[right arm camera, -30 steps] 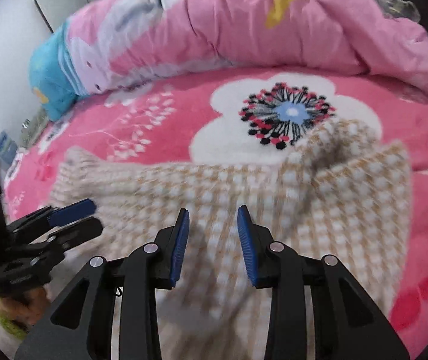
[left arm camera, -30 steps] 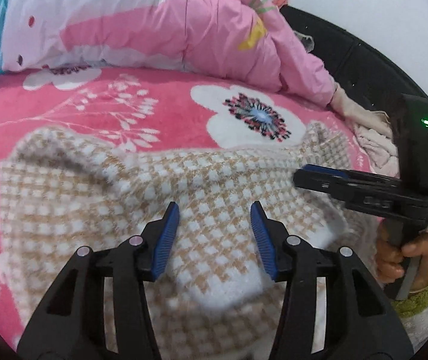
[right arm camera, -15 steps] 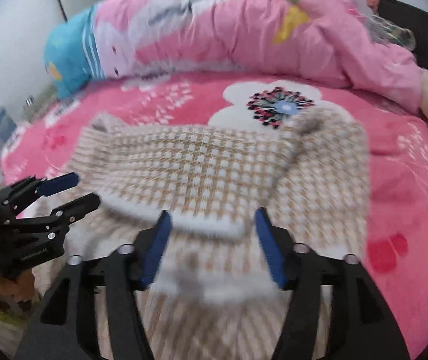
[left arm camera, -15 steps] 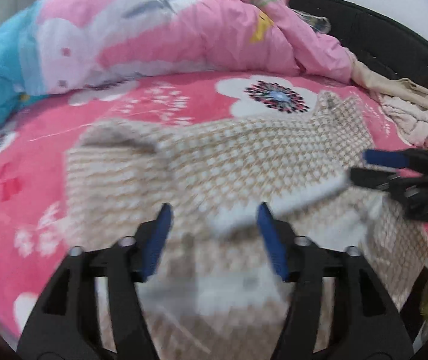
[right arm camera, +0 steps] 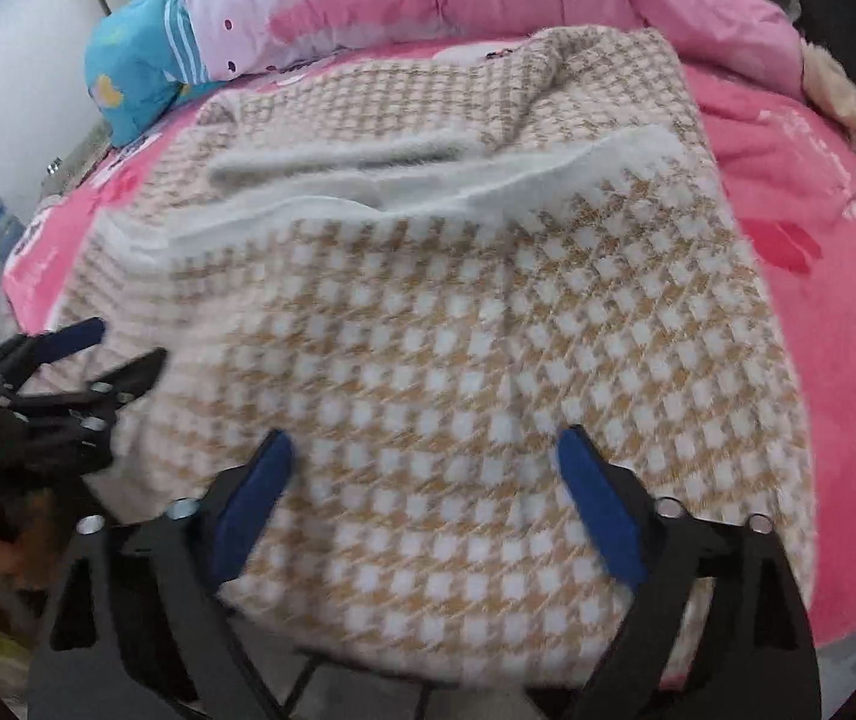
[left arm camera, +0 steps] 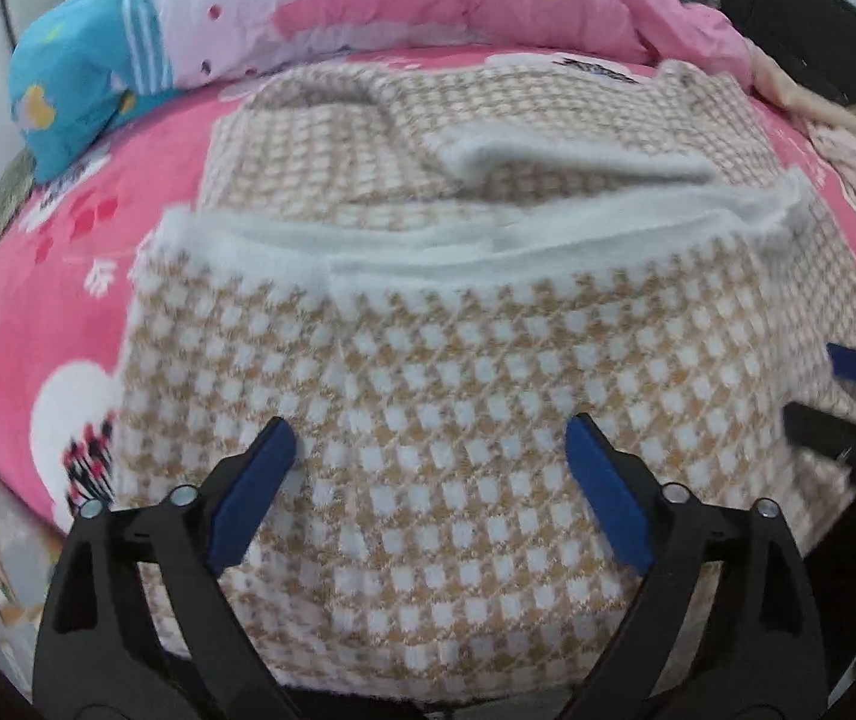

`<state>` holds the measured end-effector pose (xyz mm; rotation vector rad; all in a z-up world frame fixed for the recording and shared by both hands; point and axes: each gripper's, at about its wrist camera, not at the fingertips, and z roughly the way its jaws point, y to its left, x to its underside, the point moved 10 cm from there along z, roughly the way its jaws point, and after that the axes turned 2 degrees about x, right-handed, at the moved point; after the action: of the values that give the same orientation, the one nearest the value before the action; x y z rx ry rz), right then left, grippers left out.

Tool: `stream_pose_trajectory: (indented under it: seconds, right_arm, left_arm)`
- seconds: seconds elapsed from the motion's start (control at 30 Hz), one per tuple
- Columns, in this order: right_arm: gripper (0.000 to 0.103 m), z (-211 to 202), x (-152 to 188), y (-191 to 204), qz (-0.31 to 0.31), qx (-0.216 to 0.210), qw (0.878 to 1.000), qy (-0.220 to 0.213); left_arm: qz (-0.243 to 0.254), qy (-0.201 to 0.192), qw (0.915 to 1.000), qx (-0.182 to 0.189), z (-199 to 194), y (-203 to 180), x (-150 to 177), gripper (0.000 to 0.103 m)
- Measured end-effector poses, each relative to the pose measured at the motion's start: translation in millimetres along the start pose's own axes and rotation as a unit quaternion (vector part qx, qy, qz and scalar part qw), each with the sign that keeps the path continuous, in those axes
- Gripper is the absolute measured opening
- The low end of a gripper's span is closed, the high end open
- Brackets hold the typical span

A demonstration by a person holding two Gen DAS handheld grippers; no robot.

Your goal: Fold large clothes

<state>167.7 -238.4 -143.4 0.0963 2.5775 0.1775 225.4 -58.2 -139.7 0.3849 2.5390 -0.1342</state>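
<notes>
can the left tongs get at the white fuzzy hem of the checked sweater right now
Probably yes. The left tongs, just opened and holding nothing, hang over the checked sweater; its white hem lies straight ahead, uncovered, with only flat cloth between.

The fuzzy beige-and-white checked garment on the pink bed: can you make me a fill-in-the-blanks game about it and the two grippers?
1. The fuzzy beige-and-white checked garment lies folded on a ____ flowered blanket.
2. The jaws of the left gripper and the right gripper have just been opening, and now both stand wide ____.
3. The band along the garment's folded-over edge is plain ____.
4. The pads on the gripper fingers are ____.

Missing words: pink; open; white; blue
</notes>
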Motion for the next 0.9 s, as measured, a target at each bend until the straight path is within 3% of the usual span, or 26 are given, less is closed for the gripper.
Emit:
stream_pose_trajectory:
  seconds: [0.13,0.23,0.3,0.4,0.6,0.9]
  right_arm:
    - [0.09,-18.7,-7.8,6.7,-0.007,0.025,1.0,-0.008]
    - [0.09,-35.0,-10.7,28.1,-0.033,-0.006,0.999,-0.035]
    - [0.09,-30.7,-8.0,35.3,-0.043,-0.013,0.998,-0.032]
    - [0.091,3.3,10.1,31.4,-0.059,0.026,0.998,0.005]
    - [0.091,-14.6,1.9,30.5,-0.038,0.01,0.999,-0.014]
    - [0.091,-18.7,-18.7,27.3,-0.038,0.03,0.998,-0.043]
  left_arm:
    - [-0.007,-0.002,1.0,0.004,-1.1,2.5,-0.3,0.091]
    - [-0.008,-0.001,1.0,0.004,-0.3,3.7,-1.0,0.091]
    - [-0.01,-0.001,0.9999,0.004,-0.3,4.1,-0.5,0.091]
    - [-0.01,0.001,0.9999,0.003,-0.1,2.9,0.6,0.091]
    - [-0.013,-0.001,0.9999,0.006,-1.7,4.1,-0.7,0.091]
    - [-0.013,0.0,0.9999,0.005,-1.5,6.9,-0.5,0.091]
